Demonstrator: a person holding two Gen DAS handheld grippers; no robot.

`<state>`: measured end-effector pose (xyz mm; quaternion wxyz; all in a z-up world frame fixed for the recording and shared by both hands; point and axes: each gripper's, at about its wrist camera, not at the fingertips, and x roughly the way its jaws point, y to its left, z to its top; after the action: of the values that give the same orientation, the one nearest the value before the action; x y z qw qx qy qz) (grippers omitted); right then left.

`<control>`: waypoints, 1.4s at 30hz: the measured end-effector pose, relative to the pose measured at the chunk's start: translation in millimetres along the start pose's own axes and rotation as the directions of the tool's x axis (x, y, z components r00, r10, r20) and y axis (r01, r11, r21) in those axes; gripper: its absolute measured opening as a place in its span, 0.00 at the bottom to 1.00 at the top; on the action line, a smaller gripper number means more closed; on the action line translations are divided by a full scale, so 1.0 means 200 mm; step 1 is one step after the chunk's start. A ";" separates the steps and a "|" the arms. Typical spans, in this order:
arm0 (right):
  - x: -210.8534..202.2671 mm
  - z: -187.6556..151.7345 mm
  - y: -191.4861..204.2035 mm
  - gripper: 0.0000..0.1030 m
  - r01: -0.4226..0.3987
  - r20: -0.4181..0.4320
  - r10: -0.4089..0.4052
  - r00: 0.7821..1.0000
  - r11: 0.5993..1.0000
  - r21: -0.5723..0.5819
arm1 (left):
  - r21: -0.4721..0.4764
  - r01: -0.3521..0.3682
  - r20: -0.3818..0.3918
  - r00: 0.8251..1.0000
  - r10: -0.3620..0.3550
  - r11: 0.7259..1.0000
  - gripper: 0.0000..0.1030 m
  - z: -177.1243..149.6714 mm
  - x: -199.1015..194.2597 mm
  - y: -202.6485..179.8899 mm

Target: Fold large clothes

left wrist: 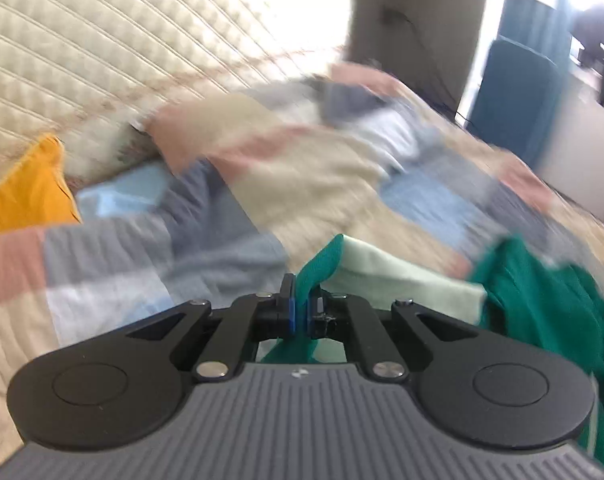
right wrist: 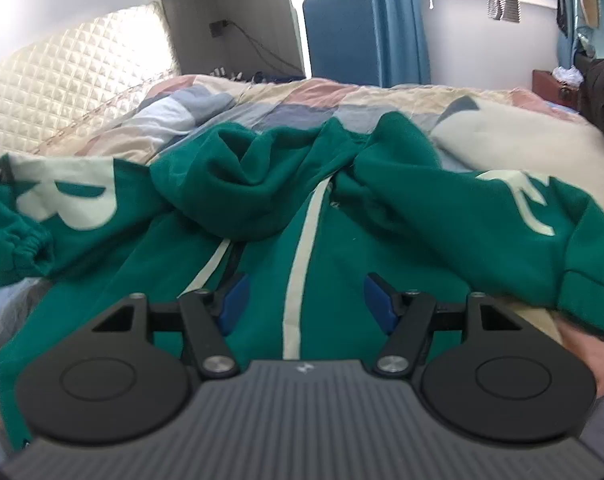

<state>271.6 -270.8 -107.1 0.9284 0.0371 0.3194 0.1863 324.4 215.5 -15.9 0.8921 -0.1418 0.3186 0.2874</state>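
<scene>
The green hoodie (right wrist: pixel 302 216) lay rumpled across the middle of the bed (right wrist: pixel 382 96) — hood bunched toward the headboard end. The left gripper (left wrist: pixel 300 312) had a sleeve edge pinched tight; the right gripper (right wrist: pixel 304 300) hung over the front zip, jaws apart, empty. Best to carry that sleeve flat across the chest — no dragging.

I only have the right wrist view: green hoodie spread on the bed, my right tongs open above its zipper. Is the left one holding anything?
Observer: Yes. The left tongs are shut on a fold of the green hoodie.
Operator: Which part of it?
Observer: A green edge beside a pale mint panel; the exact part is too blurred to tell.
Operator: Anything else on the bed over there?
Observer: A yellow pillow lies against the quilted headboard.
</scene>
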 end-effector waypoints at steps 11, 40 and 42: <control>0.18 0.03 0.06 0.63 -0.016 0.013 0.017 1.000 0.999 -0.045 | -0.050 -0.087 -0.029 0.996 0.086 0.995 0.06 -0.09 0.55 0.17; -0.02 0.01 0.21 0.63 0.007 0.161 0.013 0.987 0.992 -0.126 | 0.149 0.491 0.024 0.866 -0.499 0.859 0.64 -0.79 -0.32 -0.53; 0.00 0.01 0.23 0.64 0.010 0.163 0.011 0.987 0.992 -0.126 | 0.148 0.503 0.010 0.860 -0.509 0.852 0.64 -0.83 -0.26 -0.54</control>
<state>257.5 -229.0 -97.3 0.9518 -0.0065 0.2298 0.2029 276.3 36.1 -100.7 0.9515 -0.1505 0.2675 0.0229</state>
